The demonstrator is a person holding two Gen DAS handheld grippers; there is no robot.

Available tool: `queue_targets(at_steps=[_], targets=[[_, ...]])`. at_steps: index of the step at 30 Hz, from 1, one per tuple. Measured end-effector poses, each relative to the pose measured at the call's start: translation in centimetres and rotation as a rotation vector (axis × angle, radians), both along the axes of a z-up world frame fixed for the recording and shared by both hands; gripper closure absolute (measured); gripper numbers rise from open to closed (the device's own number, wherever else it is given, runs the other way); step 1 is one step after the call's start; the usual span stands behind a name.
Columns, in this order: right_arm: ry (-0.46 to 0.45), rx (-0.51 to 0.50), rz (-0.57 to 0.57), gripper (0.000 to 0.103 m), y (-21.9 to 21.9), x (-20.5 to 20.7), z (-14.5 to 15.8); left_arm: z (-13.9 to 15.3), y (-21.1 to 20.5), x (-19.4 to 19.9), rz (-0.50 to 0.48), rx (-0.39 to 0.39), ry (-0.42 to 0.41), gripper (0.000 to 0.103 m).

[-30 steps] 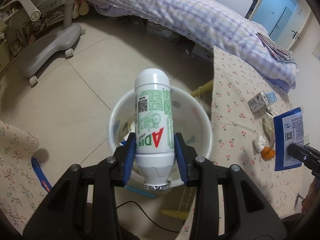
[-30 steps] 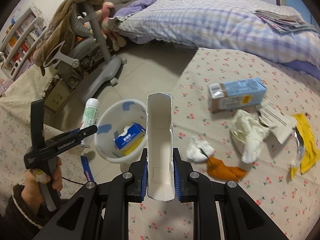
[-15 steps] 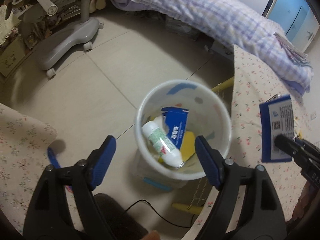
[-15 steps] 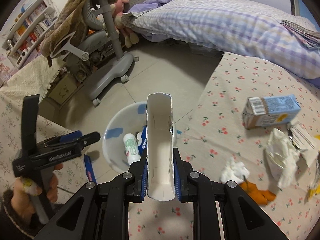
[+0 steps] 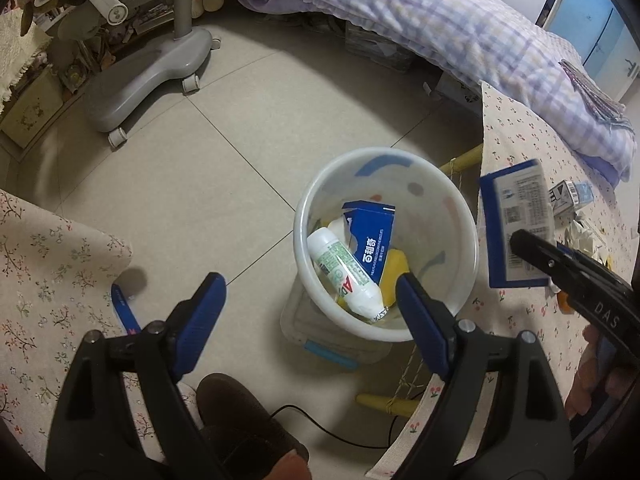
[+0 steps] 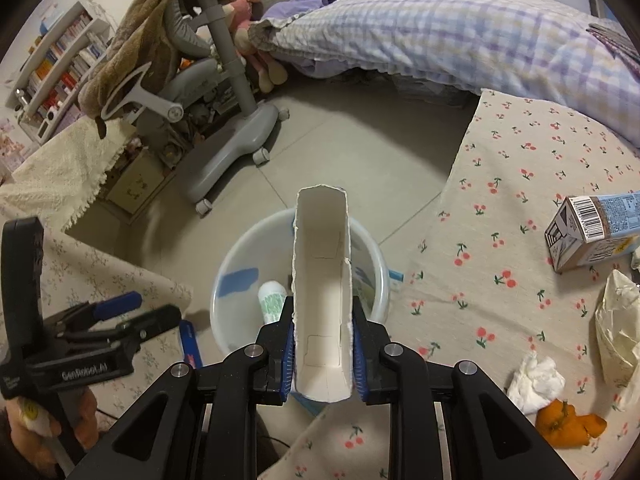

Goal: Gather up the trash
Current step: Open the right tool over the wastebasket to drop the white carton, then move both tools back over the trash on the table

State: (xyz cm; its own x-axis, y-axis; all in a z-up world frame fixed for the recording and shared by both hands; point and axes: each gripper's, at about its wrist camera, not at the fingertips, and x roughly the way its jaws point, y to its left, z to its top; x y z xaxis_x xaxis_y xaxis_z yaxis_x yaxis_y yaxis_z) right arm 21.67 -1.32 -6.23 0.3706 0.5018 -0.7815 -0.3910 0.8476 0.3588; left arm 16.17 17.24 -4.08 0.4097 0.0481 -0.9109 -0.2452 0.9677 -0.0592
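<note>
A white bin [image 5: 460,224] stands on the floor beside the table; it also shows in the right wrist view [image 6: 236,256]. In it lie a white-and-green bottle [image 5: 340,268], a blue carton [image 5: 372,240] and something yellow. My left gripper [image 5: 310,298] is open and empty, above the bin's near side. My right gripper [image 6: 322,332] is shut on an opened blue box [image 6: 322,280], white inside, held over the bin; the box also shows in the left wrist view [image 5: 516,228]. On the tablecloth lie a milk carton [image 6: 592,232], crumpled tissue [image 6: 536,380], orange peel [image 6: 568,424] and a wrapper [image 6: 616,328].
The cherry-print table [image 6: 520,184] is at the right, a floral-cloth surface [image 5: 44,280] at the left. A grey chair base [image 5: 148,80] and the bed [image 5: 440,20] stand beyond. A cable [image 5: 332,428] runs on the floor under the bin.
My left gripper opened and let the bottle drop into the bin, then drew back to the left. My right gripper carried the box from the table side to over the bin.
</note>
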Motion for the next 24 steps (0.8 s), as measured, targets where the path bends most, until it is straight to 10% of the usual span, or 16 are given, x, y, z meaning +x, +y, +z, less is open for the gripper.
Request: queue_targets(at_steps=[4,24], targets=[[0.012,0.014,-0.043,0.032,-0.8,0.1,0.2,0.1,-0.1,0.1,-0.002,-0.012,0.002,0.016],[-0.051,-0.097,-0.198,0.021,-8.4,-2.3,3.9,0.5,-3.5,-0.8,-0.088,-0.020,-0.021,0.005]])
